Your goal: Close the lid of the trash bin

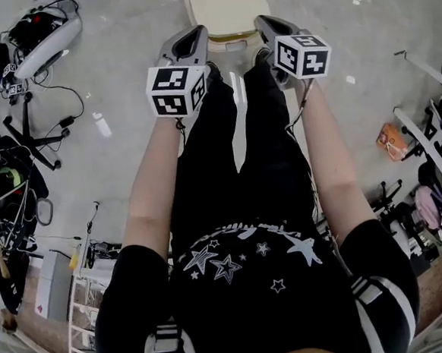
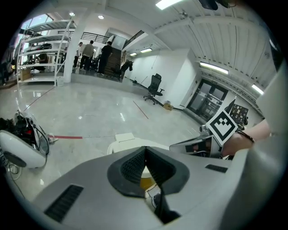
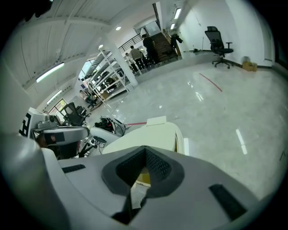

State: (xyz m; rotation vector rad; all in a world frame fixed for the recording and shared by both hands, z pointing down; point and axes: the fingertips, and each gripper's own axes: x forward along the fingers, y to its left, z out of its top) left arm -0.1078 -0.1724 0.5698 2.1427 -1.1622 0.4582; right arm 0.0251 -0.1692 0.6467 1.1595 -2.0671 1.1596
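Glossy grey floor (image 2: pixel 99 112); white wall (image 2: pixel 171 72); metal shelving (image 2: pixel 42 54); office chair (image 2: pixel 154 86); ceiling strip lights (image 2: pixel 215 68).

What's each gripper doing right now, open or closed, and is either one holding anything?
Left gripper: closed, holding nothing.
Right gripper: closed, holding nothing.

Cream trash bin (image 1: pixel 223 8) on a pale grey floor (image 1: pixel 124 103). The left gripper (image 1: pixel 192 35) and right gripper (image 1: pixel 268 25) are grey — their cubes patterned black-and-white. Black top (image 1: pixel 252 284) — white stars across it.
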